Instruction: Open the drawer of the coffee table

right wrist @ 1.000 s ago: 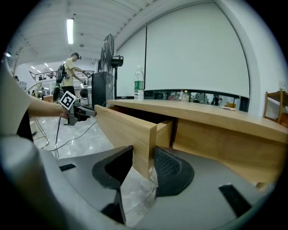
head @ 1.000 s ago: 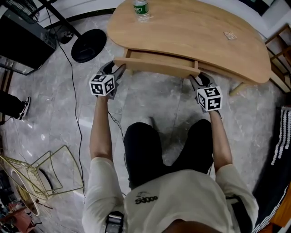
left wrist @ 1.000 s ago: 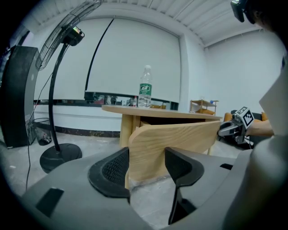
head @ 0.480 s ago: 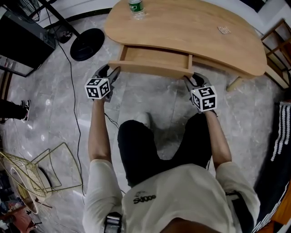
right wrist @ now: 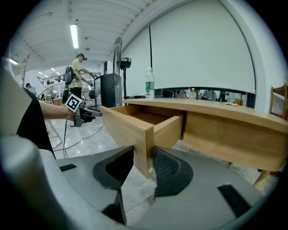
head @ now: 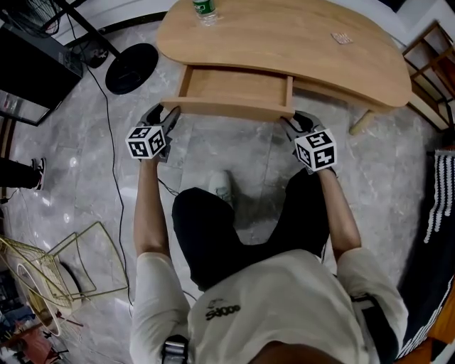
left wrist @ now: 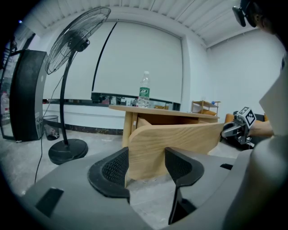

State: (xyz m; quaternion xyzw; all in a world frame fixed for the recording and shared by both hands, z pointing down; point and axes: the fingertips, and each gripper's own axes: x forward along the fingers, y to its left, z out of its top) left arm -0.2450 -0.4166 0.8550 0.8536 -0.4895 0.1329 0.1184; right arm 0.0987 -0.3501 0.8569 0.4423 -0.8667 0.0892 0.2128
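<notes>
The drawer (head: 234,87) is sliding farther out of the coffee table (head: 284,43); the left gripper (head: 165,115) and right gripper (head: 288,122) are clamping its front ends, the right jaws just tightening.

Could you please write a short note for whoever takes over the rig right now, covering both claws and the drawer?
The left claw is clamped on the left end of the drawer front.
The right claw is on the right end of the same front. Its jaws have just been closing, with the wood between them.
The drawer stands partly pulled out from under the coffee table. A water bottle stands at the top's far left edge.
Done: the front is gripped at both ends and the drawer is part open.
Left: probably pull it evenly a little further, then release both claws.
</notes>
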